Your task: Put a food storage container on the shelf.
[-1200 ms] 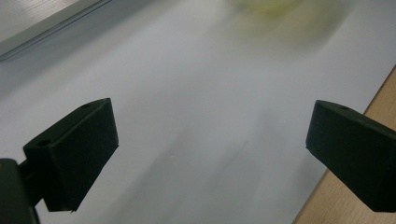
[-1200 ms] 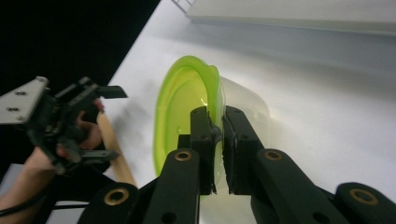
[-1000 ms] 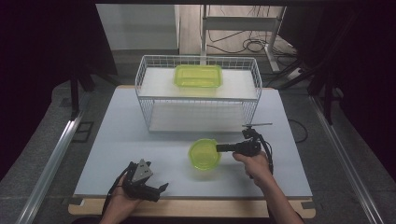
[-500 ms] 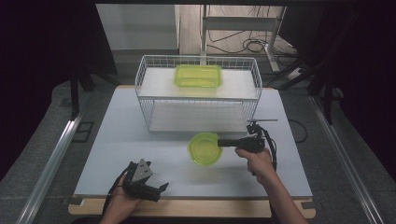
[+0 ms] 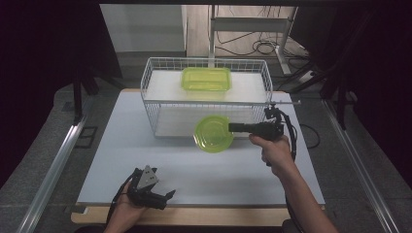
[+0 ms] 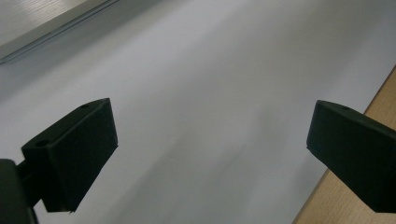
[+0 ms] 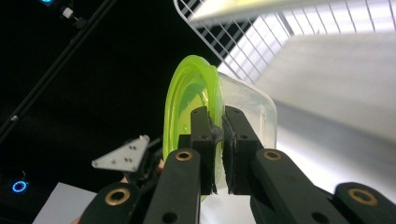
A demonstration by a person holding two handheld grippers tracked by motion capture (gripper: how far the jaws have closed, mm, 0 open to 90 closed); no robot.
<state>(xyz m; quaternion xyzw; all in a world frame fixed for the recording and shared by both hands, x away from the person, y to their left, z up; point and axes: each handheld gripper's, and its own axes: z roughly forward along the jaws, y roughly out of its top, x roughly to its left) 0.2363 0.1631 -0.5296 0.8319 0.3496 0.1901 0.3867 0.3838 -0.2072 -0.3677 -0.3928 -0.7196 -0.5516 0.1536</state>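
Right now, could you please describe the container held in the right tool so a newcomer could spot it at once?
Start at the white wire basket at the table's far side. Just in front of it, the right tool pinches a round lime-green tub by its rim. The other green container is rectangular and sits on the basket's upper shelf.

Round green containers: one (image 5: 213,134), pinched at its rim in your right gripper (image 5: 232,128).
Rectangular green containers: one (image 5: 206,78), lying on top of the rack.
White wire racks: one (image 5: 150,94).
Grippers: two, counting your left gripper (image 5: 167,196), jaws apart.
Tables: one (image 5: 121,145).
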